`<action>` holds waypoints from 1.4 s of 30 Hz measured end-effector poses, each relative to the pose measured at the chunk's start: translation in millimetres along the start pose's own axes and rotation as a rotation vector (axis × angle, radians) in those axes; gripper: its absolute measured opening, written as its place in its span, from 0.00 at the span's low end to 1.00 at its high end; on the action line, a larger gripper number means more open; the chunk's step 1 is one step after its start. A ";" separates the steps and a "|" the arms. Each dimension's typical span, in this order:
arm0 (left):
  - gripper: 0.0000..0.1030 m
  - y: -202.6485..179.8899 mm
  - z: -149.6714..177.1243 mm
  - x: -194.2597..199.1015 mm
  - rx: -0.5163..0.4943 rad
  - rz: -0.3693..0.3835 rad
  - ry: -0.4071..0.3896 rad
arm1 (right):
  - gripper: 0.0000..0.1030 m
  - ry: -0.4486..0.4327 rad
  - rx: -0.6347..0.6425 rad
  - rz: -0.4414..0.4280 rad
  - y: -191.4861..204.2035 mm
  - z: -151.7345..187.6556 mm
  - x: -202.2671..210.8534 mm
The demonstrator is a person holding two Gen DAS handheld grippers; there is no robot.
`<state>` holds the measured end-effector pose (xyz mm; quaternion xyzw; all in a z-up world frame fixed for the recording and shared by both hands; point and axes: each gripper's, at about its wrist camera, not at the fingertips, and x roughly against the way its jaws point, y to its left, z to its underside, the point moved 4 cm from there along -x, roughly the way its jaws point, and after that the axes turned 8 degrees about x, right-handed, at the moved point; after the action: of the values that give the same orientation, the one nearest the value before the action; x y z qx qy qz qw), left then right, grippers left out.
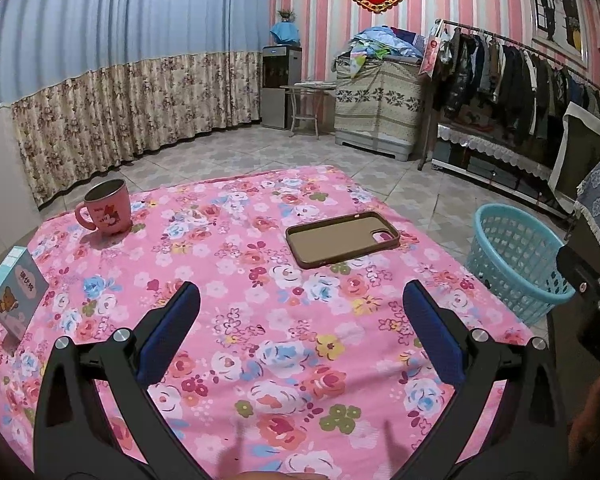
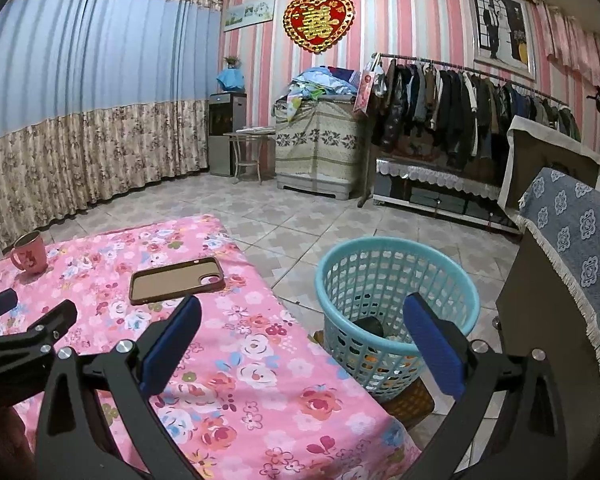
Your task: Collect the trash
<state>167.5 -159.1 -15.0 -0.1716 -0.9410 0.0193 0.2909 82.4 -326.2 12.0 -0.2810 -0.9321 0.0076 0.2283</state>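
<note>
Basically no loose trash shows on the floral tablecloth [image 1: 260,360]; the turquoise basket [image 2: 396,280] beside the table already holds dark and orange scraps, so collecting looks mostly done, my guess. Right gripper [image 2: 302,344] sits nearest the basket: basket just ahead and slightly right, its rim between the spread blue fingers [image 2: 432,344], nothing held, nothing touched. Left gripper [image 1: 302,336] hovers over the cloth, jaws wide apart, empty. Ahead of it lies a phone case [image 1: 342,238], long axis running left-right; pink mug [image 1: 108,206] far ahead-left, small box [image 1: 14,286] at left. Whether any of these counts as trash, cannot tell.
</note>
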 end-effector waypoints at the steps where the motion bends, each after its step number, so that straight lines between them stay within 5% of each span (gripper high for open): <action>1: 0.95 0.8 -0.7 1.6 0.005 0.000 -0.002 | 0.96 0.006 -0.005 0.002 -1.1 0.3 -0.9; 42: 0.95 10.2 -11.1 7.5 0.005 -0.030 -0.029 | 0.96 -0.003 -0.001 0.007 -4.9 0.0 -0.3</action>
<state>171.1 -147.7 -3.1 -0.1567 -0.9475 0.0197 0.2781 80.1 -330.4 12.6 -0.2844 -0.9315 0.0085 0.2266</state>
